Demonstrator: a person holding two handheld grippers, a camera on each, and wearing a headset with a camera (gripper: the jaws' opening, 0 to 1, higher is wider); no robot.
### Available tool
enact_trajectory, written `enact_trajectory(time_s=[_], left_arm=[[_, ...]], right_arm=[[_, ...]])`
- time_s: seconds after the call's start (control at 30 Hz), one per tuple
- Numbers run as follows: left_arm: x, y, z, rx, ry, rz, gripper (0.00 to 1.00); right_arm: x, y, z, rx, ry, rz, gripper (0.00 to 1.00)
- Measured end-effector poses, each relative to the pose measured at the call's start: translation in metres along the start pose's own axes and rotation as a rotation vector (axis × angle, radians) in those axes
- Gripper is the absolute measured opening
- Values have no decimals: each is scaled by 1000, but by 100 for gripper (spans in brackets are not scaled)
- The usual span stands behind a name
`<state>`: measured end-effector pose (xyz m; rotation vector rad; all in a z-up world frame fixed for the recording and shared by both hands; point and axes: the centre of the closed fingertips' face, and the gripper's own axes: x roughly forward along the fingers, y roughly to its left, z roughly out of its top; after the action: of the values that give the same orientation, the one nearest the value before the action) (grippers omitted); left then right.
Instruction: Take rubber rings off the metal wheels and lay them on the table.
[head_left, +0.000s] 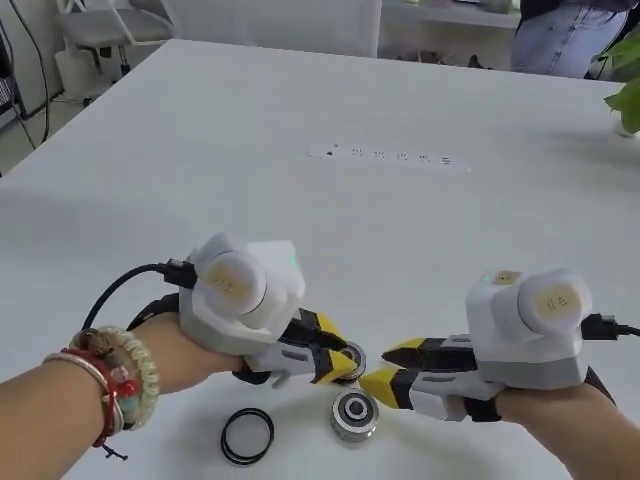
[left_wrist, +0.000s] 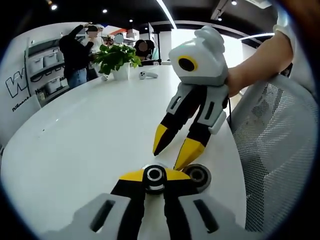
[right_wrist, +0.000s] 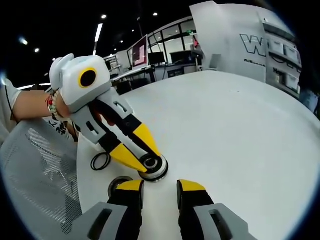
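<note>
Nearest in the head view, a black rubber ring (head_left: 247, 436) is laid flat on the worktop (head_left: 300, 120), with a loose metal wheel (head_left: 354, 415) beside it. Just beyond, a second wheel (head_left: 353, 357) is clamped in the left gripper (head_left: 338, 362) jaws, which largely hide it. The right gripper (head_left: 387, 365) jaws are held apart near it. Whether either wheel carries a ring cannot be made out.

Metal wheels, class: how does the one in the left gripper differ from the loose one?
The held wheel is clamped between the left gripper's jaws; the loose wheel lies free on the table. The held wheel is partly covered by those jaws; the loose wheel shows its whole face. The loose wheel lies nearer the person than the held wheel. Both are round and silvery with a dark centre.
</note>
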<state>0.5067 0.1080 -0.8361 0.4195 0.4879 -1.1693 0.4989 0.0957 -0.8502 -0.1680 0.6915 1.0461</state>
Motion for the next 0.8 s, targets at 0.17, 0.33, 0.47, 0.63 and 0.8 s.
enact_trajectory(time_s=[0.17, 0.33, 0.47, 0.63, 0.8], left_arm=[[1, 1, 1, -4, -5, 6, 8], [1, 1, 1, -9, -7, 7, 8], [2, 1, 1, -16, -13, 6, 8], [3, 1, 2, -25, -17, 4, 8], [4, 1, 2, -25, -19, 3, 8]], right_arm=[[4, 7, -2, -35, 16, 15, 27], [6, 6, -1, -47, 10, 2, 28], [7, 4, 3, -8, -22, -1, 29], [9, 4, 4, -19, -32, -11, 25], [12, 7, 6, -31, -36, -8, 23]])
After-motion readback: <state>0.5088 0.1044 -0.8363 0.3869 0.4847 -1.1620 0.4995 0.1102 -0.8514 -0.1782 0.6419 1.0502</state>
